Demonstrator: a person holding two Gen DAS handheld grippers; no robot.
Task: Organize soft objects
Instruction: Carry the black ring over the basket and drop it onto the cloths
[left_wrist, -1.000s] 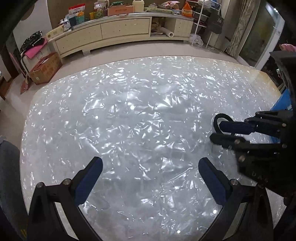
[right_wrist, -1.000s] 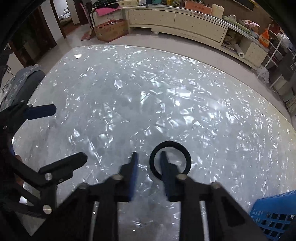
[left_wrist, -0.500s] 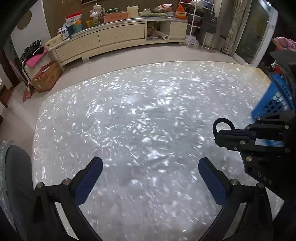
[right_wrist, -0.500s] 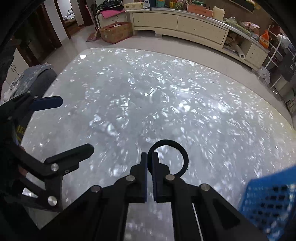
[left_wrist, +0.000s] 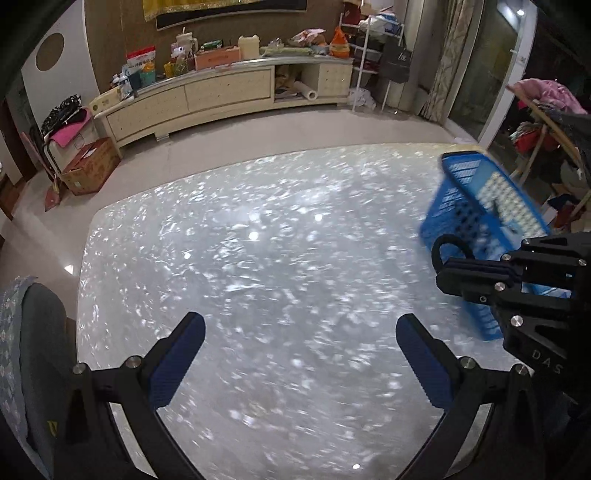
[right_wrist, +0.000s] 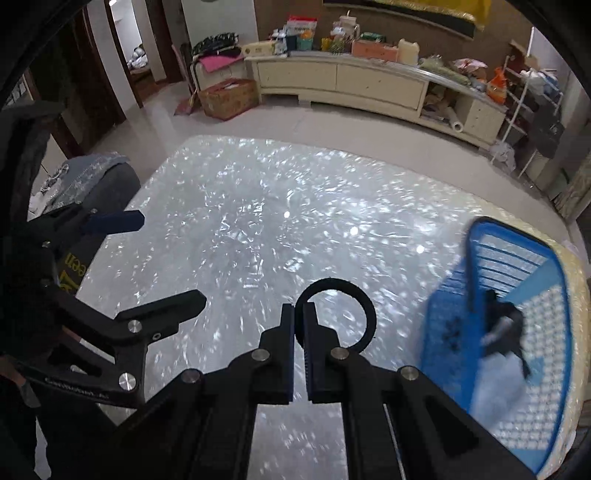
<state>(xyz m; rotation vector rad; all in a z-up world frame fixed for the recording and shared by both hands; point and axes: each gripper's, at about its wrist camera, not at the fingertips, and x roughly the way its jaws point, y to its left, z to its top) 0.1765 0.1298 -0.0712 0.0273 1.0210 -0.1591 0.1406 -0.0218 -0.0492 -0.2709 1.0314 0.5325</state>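
Note:
My right gripper (right_wrist: 298, 314) is shut on a black hair tie (right_wrist: 365, 310), a thin loop that sticks out past the fingertips above the table. In the left wrist view the same gripper (left_wrist: 443, 267) and the hair tie (left_wrist: 437, 247) hang in front of a blue plastic basket (left_wrist: 469, 218). The basket (right_wrist: 517, 325) stands at the table's right edge and holds dark and pale soft items (right_wrist: 502, 328), blurred. My left gripper (left_wrist: 299, 350) is open and empty over the near part of the table; it also shows in the right wrist view (right_wrist: 162, 262).
The table (left_wrist: 277, 240) has a shiny crinkled silver cover. A grey chair back (left_wrist: 33, 332) stands at its left edge. Beyond are a long cream cabinet (left_wrist: 221, 96), a cardboard box (left_wrist: 90, 166) and a clothes rack (left_wrist: 546, 133) at the right.
The right gripper closed on the hair tie and lifted it off the table, moving right toward the basket. Both views pulled back and up; the blue basket came into view.

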